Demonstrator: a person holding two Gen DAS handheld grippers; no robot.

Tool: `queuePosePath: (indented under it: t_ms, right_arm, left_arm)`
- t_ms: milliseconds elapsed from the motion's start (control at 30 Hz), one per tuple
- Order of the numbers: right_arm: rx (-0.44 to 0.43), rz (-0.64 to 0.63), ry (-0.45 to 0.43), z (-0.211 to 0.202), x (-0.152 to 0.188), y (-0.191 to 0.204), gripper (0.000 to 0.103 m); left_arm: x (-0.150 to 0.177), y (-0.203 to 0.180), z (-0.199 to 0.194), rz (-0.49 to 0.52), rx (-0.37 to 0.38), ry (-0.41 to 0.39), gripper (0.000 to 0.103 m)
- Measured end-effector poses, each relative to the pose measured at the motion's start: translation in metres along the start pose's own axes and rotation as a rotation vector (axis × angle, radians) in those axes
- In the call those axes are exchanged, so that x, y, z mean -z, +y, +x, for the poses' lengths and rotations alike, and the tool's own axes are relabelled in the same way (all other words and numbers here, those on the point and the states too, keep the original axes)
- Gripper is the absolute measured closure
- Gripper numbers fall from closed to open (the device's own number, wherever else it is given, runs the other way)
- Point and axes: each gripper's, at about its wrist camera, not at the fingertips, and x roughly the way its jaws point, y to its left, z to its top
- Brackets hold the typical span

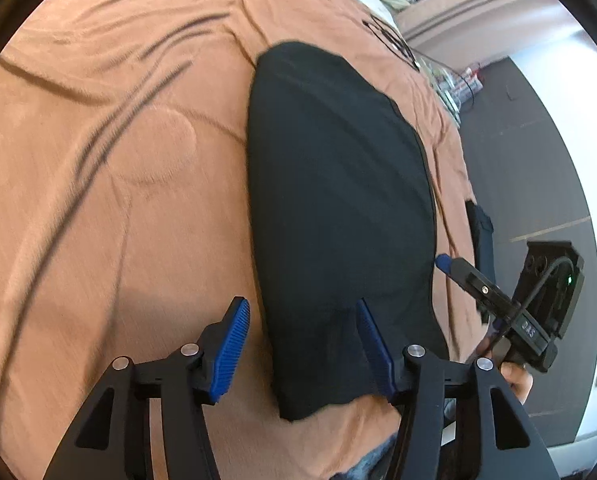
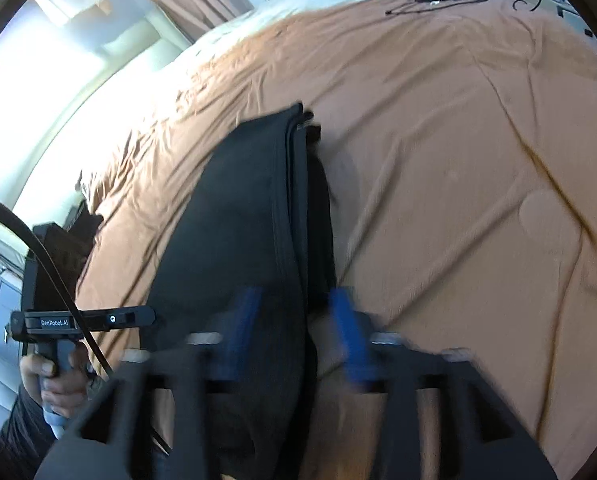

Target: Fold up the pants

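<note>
Lying flat on brown blanket (image 1: pixel 118 200) – black pants (image 1: pixel 338 200) | both tongs apart | handle reads "GenRobot.AI"

The left gripper (image 1: pixel 302 344) hangs with its blue-padded jaws spread wide, gripping nothing. Between and ahead of them lie the black pants (image 1: pixel 338 208), folded into a long strip on the tan bedspread (image 1: pixel 110 184); the near hem sits between the pads. Off to the right, the right gripper (image 1: pixel 444 262) reaches toward the pants' edge, its jaw state hidden.
</note>
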Motion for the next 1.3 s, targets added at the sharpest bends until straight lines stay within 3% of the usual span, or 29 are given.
queuePosePath:
  t_ms: [200, 767, 933, 1033, 1100, 1300]
  right_arm:
    - [-0.039, 0.005, 0.001, 0.018, -0.019, -0.007, 0.042]
    - [-0.209, 0.058, 0.152, 0.095, -0.072, -0.036, 0.041]
    - [-0.249, 0.074, 0.156, 0.102, -0.083, -0.046, 0.040]
    - [-0.289, 0.077, 0.165, 0.105, -0.086, -0.049, 0.031]
    - [-0.308, 0.077, 0.166, 0.105, -0.085, -0.053, 0.030]
    - [-0.286, 0.078, 0.190, 0.118, -0.091, -0.058, 0.030]
  left_arm:
    - [-0.025, 0.005, 0.005, -0.020, 0.010, -0.034, 0.045]
    - [-0.077, 0.008, 0.033, -0.060, 0.074, -0.058, 0.045]
    - [-0.083, 0.014, 0.034, -0.076, 0.093, -0.075, 0.046]
    - [-0.086, 0.012, 0.038, -0.079, 0.094, -0.077, 0.048]
    - [-0.088, 0.010, 0.039, -0.073, 0.094, -0.076, 0.048]
    - [-0.088, 0.012, 0.040, -0.076, 0.124, -0.078, 0.048]
